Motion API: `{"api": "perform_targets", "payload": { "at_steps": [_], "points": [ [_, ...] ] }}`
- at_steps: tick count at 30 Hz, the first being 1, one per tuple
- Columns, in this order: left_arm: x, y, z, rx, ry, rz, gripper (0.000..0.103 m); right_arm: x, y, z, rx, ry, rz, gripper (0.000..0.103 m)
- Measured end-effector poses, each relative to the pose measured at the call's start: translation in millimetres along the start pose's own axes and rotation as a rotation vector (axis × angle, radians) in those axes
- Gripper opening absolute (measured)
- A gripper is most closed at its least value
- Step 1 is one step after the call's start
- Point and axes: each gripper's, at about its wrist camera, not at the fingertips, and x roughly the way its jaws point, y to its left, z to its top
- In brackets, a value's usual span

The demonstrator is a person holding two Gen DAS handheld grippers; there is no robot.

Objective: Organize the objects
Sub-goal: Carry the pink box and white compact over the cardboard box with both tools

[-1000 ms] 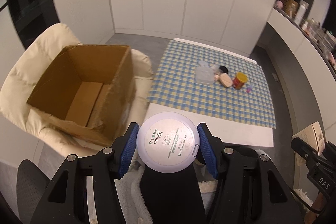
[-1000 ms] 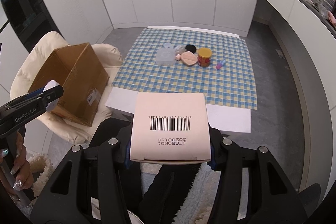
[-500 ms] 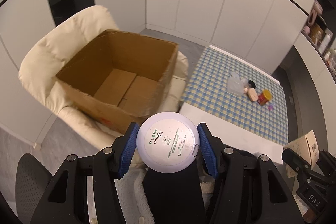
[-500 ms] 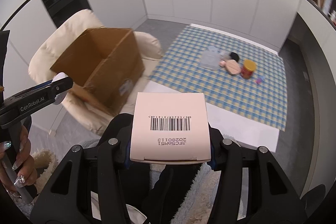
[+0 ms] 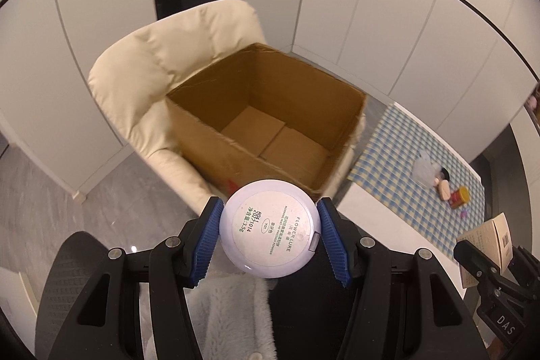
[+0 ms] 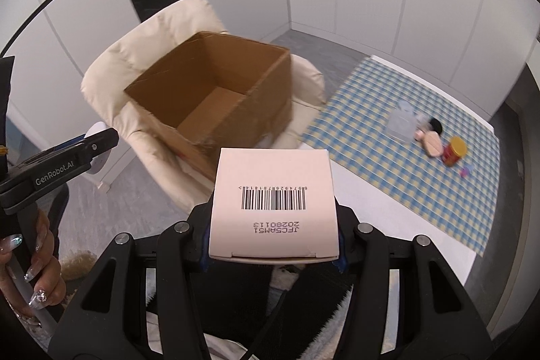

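Note:
My left gripper [image 5: 270,237] is shut on a round lilac powder compact [image 5: 270,226], held in the air just short of an open, empty cardboard box [image 5: 266,127] that sits on a cream armchair [image 5: 162,63]. My right gripper [image 6: 271,245] is shut on a pale pink carton with a barcode [image 6: 273,203], held in front of the same box [image 6: 216,97]. The left gripper also shows at the left edge of the right wrist view [image 6: 57,167].
A low table with a blue-and-yellow checked cloth [image 6: 415,140] stands right of the armchair. On it lie a clear plastic container [image 6: 401,122], a beige puff [image 6: 433,142], a red jar with yellow lid [image 6: 454,150] and a small purple item [image 6: 465,171]. White cabinet walls stand behind.
Both grippers have swung left, away from the checked table and toward the cardboard box, which is now larger and centred ahead. Each still holds its item.

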Motion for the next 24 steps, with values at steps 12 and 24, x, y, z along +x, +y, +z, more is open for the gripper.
{"api": "perform_targets", "payload": {
  "at_steps": [12, 24],
  "points": [
    [-3, 8, 28, -0.010, -0.009, -0.002, 0.058, 24, 42, 22, -0.096, 0.004, 0.031, 0.054],
    [61, -13, 88, 0.049, -0.009, -0.066, 0.058, 64, 60, 65, -0.137, -0.007, 0.044, 0.054]
  ]
}}
